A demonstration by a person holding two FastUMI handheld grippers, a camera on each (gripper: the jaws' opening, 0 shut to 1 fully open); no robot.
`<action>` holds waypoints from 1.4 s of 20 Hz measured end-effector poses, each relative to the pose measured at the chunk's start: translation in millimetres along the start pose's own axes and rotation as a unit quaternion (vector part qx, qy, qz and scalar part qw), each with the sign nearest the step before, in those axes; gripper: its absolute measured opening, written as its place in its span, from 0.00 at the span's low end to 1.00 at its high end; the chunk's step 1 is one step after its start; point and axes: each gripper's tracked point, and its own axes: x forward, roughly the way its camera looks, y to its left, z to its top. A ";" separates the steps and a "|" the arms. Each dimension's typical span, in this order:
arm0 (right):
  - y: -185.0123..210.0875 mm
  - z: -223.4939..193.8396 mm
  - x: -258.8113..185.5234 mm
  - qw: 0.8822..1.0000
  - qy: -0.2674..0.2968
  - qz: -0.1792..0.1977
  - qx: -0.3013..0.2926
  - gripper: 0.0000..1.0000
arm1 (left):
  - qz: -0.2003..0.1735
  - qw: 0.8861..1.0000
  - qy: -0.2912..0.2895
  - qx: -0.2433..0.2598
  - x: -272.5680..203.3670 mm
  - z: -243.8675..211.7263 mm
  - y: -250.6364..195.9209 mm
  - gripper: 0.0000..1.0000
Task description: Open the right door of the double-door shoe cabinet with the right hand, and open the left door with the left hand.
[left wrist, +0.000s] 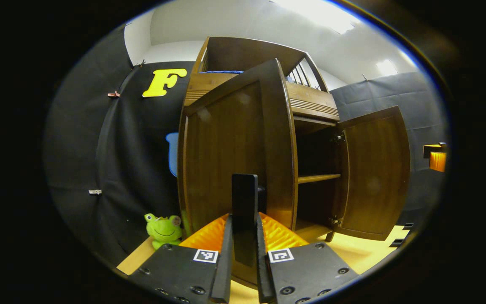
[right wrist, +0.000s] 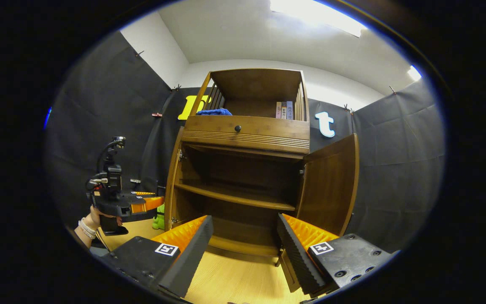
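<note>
Down at the bottom centre of the left gripper view, the left gripper (left wrist: 243, 270) has its two fingers nearly together, clamped either side of a dark upright handle (left wrist: 244, 211) on the left door (left wrist: 226, 152). That door stands swung well out from the shoe cabinet (left wrist: 310, 105), edge-on toward the camera through the middle of the frame. Further right, the right door (left wrist: 373, 177) hangs wide open at centre right, with the inner shelf (left wrist: 319, 178) visible between the two.

Risk here, as I read it: the grip is on a narrow handle, so pulling off the door's arc could twist the fingers off it or strain the hinges. Swinging further left, the door could sweep toward the green frog toy (left wrist: 163, 230) at lower left, just beside the cabinet's foot.

Over to the right gripper view: at middle left a hand (right wrist: 93, 221) holds the other gripper out at the door's edge. Bottom centre, the right gripper (right wrist: 245, 249) is spread wide, gripping nothing and touching nothing, aimed at the open cabinet interior. Its jaws sit close to the cabinet's base, so a careless forward push could knock the bottom rail. Both doors look open; the task seems almost finished.
</note>
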 end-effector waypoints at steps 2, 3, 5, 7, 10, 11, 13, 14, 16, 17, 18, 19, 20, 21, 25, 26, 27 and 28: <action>7.1 1.0 2.5 1.000 -0.001 0.005 0.000 0.95 | 0.009 1.000 0.002 0.001 -9.4 0.1 12.4 0.27; 10.4 0.4 3.3 1.000 -0.001 0.009 0.002 0.97 | 0.015 1.000 0.003 0.000 -14.4 0.0 18.9 0.28; 16.3 0.7 5.4 1.000 -0.001 0.014 0.007 0.99 | 0.026 1.000 0.009 0.003 -20.7 -1.1 27.3 0.27; 21.3 1.7 7.3 1.000 -0.002 0.017 0.012 0.96 | 0.040 0.999 0.019 0.013 -27.8 -8.1 41.4 0.26; 29.4 5.7 8.8 1.000 -0.004 0.022 0.012 0.97 | 0.073 0.997 0.011 0.033 -38.0 -3.1 62.1 0.25; 30.7 5.8 8.7 1.000 -0.006 0.023 0.009 0.97 | 0.085 0.996 0.007 0.040 -41.6 -0.9 68.9 0.25; 32.1 7.8 8.8 1.000 -0.012 0.021 0.002 0.97 | 0.104 0.993 0.000 0.050 -50.7 5.3 78.0 0.24; 32.1 8.3 8.6 1.000 -0.015 0.019 -0.001 0.97 | 0.108 0.993 -0.003 0.051 -57.0 9.5 80.6 0.20; 32.2 8.7 9.4 1.000 -0.018 0.017 -0.003 0.95 | 0.114 0.992 -0.015 0.043 -72.2 25.1 81.5 0.24; 33.3 7.9 10.5 1.000 -0.017 0.018 -0.001 0.95 | 0.117 0.992 -0.021 0.038 -81.0 32.6 80.9 0.24; 34.3 7.1 11.5 1.000 -0.016 0.020 0.003 0.96 | 0.121 0.992 -0.026 0.036 -86.9 40.2 81.1 0.20; 34.4 7.0 11.3 1.000 -0.015 0.021 0.008 0.96 | 0.124 0.991 -0.028 0.035 -94.0 45.0 81.2 0.19; 33.8 5.8 11.5 1.000 -0.013 0.022 0.012 0.95 | 0.115 0.992 -0.027 0.030 -100.9 49.3 76.5 0.19; 32.2 5.7 12.4 1.000 -0.011 0.021 0.016 0.95 | 0.096 0.995 -0.025 0.020 -103.3 53.0 65.8 0.19; 26.5 1.0 11.7 1.000 -0.004 0.015 0.021 0.97 | 0.001 1.000 -0.007 -0.015 -113.2 58.8 8.4 0.21; 25.4 0.5 11.3 1.000 -0.002 0.014 0.021 0.97 | -0.016 1.000 -0.009 -0.015 -112.5 62.6 -6.0 0.16; 23.5 -0.8 10.2 1.000 0.000 0.012 0.019 0.97 | -0.028 0.999 -0.012 -0.012 -111.4 65.3 -19.1 0.18; 21.8 -1.4 8.1 1.000 0.002 0.010 0.018 0.97 | -0.044 0.999 -0.016 -0.007 -109.2 67.1 -33.1 0.21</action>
